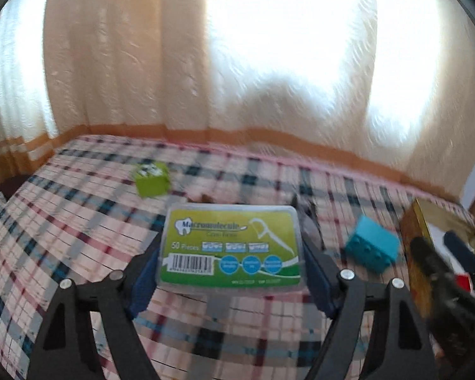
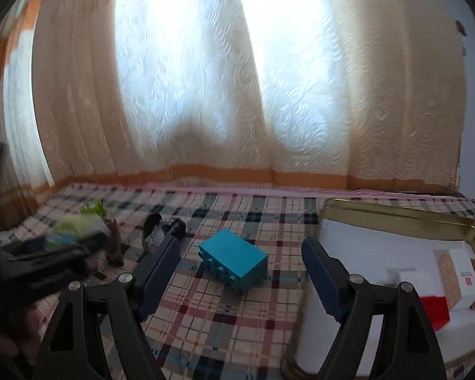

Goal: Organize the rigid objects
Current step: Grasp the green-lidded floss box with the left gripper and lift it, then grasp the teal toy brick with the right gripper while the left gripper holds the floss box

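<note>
Much of the left wrist view is blurred; the right gripper (image 1: 452,262) at its right edge is smeared, and its jaw state cannot be read there. In the right wrist view the left gripper (image 2: 47,253) is likewise a dark blur at the left edge. The floss pick box (image 1: 231,247) is gripped between the blue pads of the left gripper (image 1: 231,272), above the plaid cloth (image 1: 79,221). The right gripper (image 2: 240,272) is seen wide apart and empty, with the teal brick (image 2: 234,261) lying on the cloth beyond its pads. Only the left view shows a green cube (image 1: 151,180), far left. The gold tray (image 2: 395,213), at the right, contains a white liner, a red block (image 2: 435,312) and small white boxes, partly cut off
</note>
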